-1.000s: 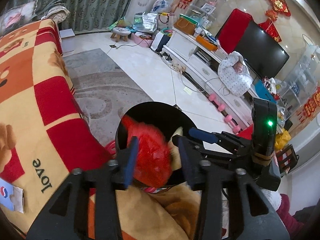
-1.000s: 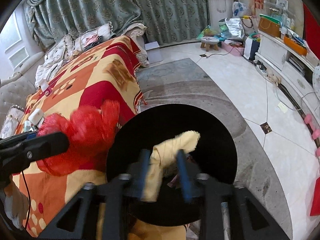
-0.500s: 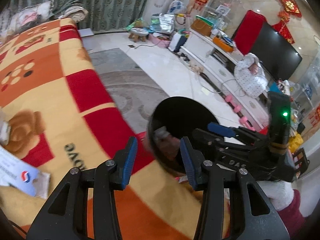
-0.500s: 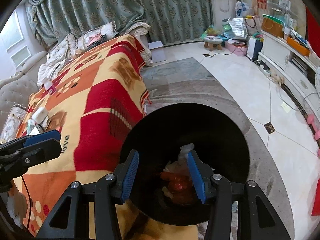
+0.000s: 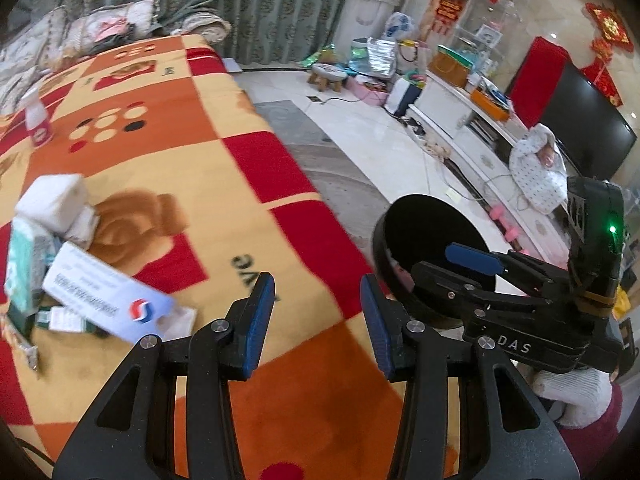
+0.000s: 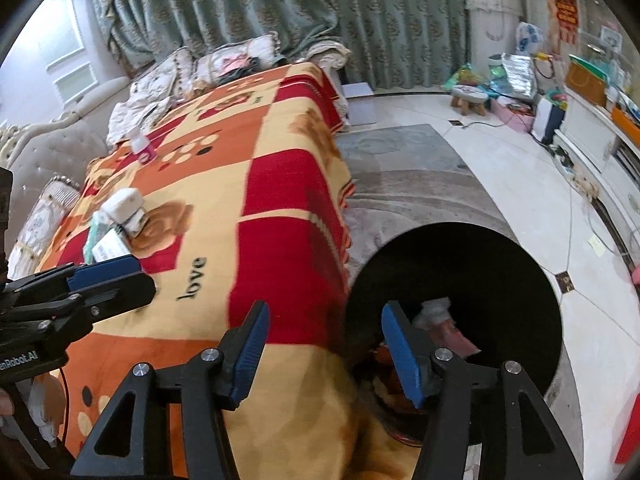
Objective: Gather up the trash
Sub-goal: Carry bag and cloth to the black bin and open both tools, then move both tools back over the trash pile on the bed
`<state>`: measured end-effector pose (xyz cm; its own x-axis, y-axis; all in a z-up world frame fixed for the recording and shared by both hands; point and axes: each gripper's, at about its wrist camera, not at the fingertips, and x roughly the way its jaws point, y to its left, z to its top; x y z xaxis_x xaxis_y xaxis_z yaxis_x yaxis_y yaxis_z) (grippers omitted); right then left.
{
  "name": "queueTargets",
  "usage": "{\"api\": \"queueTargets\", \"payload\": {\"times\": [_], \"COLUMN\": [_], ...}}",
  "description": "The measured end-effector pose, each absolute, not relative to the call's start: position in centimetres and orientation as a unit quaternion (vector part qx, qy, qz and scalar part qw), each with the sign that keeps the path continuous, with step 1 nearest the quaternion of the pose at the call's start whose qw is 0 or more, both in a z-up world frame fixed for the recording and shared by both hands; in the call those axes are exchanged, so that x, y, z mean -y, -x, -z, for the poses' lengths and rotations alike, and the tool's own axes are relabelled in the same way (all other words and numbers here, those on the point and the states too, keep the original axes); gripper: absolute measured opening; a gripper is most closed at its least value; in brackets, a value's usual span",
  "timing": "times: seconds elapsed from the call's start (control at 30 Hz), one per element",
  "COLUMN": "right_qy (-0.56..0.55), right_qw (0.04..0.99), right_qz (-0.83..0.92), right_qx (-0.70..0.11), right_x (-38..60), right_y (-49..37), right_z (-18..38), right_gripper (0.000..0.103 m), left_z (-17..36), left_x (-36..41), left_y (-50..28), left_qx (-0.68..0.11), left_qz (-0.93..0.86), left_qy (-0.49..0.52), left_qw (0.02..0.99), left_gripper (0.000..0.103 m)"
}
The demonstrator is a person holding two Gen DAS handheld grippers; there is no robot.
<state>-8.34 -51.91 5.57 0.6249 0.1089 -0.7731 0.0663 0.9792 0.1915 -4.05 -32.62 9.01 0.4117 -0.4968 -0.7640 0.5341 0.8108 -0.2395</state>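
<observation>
- The black bin [image 6: 472, 280] stands on the floor against the edge of the blanket-covered bed [image 5: 160, 152]; some scraps already lie at its bottom.
- Left gripper [image 5: 318, 312]: jaws partly apart with nothing between them, hanging over the blanket just beside the bin.
- Right gripper [image 6: 324, 344]: jaws opening and empty, at the bin's near rim.
- The remaining trash looks to be the cluster [image 5: 52, 264] well away from the bin: a white carton [image 5: 108, 300], a green packet, white wrapped blocks [image 5: 54, 202] and small scraps.
- To do the next pick well, I would open the jaws wider before reaching, take one loose piece at a time, and grip the carton across its narrow side.
- The small bottle [image 5: 38, 124] stands farther from the bin; whether it is trash I cannot tell.
</observation>
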Motion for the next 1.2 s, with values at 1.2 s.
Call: {"api": "queueTargets", "payload": {"times": [1.2], "right_qy": [0.007], "right_qw": [0.854], "right_qz": [-0.234], "right_qx": [-0.465], "right_x": [31.3], "right_y": [-0.6], "right_z": [-4.1], "right_gripper": [0.069], "left_z": [-7.0], "left_x": [10.6], "left_y": [-0.5], "left_qx": [-0.469], "left_qz": [0.149], "left_qy": [0.027], "left_qw": [0.87], "left_gripper": [0.045]}}
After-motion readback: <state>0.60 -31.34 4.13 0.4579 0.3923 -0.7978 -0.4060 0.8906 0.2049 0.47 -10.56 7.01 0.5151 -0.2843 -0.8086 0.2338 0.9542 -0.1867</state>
